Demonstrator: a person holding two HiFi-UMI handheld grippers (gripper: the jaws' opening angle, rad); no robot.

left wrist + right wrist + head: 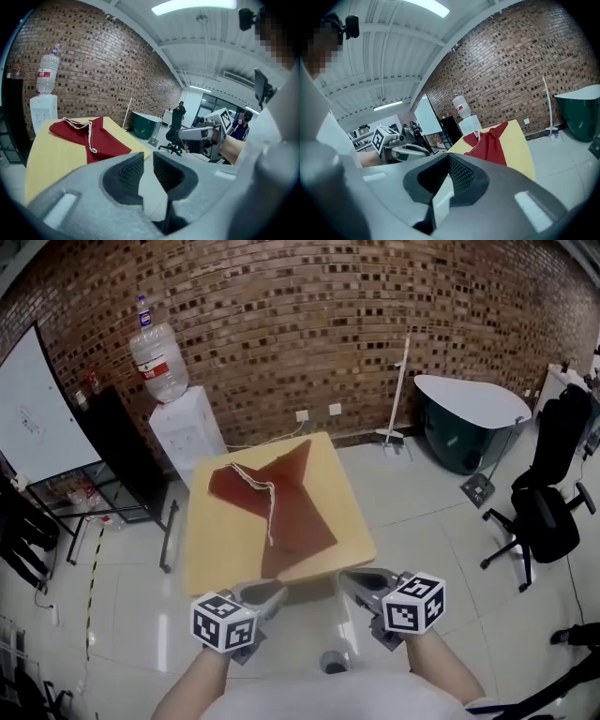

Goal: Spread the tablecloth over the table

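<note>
**Head view:** A square, pale yellow wooden table (214,554) stands at the centre of the frame on a pale tiled floor. A dark red tablecloth (286,507) lies bunched and partly folded on it, leaving the table's sides bare. A white cord (269,498) trails across the cloth. At the bottom of the frame, the left tool (275,590) and the right tool (351,579) are close to the table's near edge.

**Left gripper view:** The left tool (147,158) is released, its jaws slightly apart with nothing between them. The tablecloth (101,140) lies on the table (51,157) at middle left.

**Right gripper view:** The right tool (449,160) is clenched and empty. The tablecloth (490,144) lies on the table (520,152) right of centre.
</note>
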